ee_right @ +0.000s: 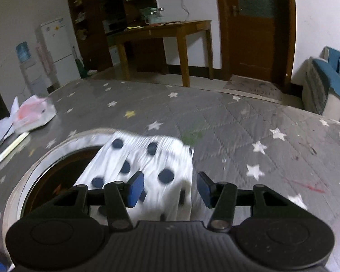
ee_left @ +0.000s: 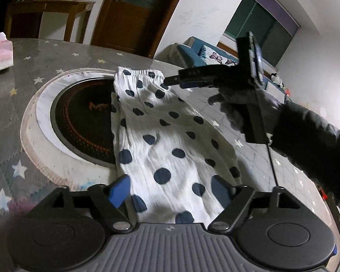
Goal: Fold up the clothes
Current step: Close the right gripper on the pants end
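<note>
1. Landmark is the round cooktop [ee_left: 83,122] sunk into the bench [ee_left: 22,72]. The polka-dot garment [ee_left: 165,140] lies flat, its left edge overlapping the cooktop's right rim, the rest on the bench to the right of it.
2. Risk, as we judge it: cloth over the cooktop could snag on its raised rim or drag off square during a fold. Thin fabric, so a pinch may catch one layer only.
3. Left gripper [ee_left: 172,192]: wide open, holding nothing, pads straddling the near hem right of the cooktop. We can't tell whether they touch the cloth.
4. Right gripper [ee_right: 170,189]: wide open, empty, over the waistband end, beyond the cooktop's right rim. Blurred view, contact unclear.
</note>
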A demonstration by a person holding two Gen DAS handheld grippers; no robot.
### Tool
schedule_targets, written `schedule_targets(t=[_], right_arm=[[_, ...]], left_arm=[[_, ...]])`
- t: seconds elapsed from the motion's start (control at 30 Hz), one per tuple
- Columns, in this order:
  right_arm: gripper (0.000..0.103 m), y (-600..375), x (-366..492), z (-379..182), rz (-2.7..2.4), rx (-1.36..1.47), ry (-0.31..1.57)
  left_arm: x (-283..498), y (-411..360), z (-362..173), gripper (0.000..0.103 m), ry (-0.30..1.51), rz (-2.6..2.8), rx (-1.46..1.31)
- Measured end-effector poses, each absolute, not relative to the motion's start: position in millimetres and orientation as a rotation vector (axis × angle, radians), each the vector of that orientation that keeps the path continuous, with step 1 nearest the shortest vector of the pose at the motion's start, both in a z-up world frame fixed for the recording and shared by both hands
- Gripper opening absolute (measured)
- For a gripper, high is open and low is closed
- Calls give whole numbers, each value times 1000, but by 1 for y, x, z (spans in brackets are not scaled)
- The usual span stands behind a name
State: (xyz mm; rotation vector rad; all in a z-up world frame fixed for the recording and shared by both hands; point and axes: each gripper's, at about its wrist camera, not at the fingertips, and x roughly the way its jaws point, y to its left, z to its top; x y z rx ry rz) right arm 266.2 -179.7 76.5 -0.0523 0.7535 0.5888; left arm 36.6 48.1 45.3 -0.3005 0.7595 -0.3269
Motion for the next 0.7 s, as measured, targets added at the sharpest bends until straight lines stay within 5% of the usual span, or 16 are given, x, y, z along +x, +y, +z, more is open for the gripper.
schedule_targets(t=[0.33,0.63,0.7], right_arm=[[47,-167,285,61,539,-70,697],[10,-152,277,64,518,-140,680],[10,-151,282,64,504,-134,693]], left_arm=[[48,50,44,94,766,-329,-307],[47,50,43,96,769,-327,-320],[46,51,43,96,770,-325,-323]])
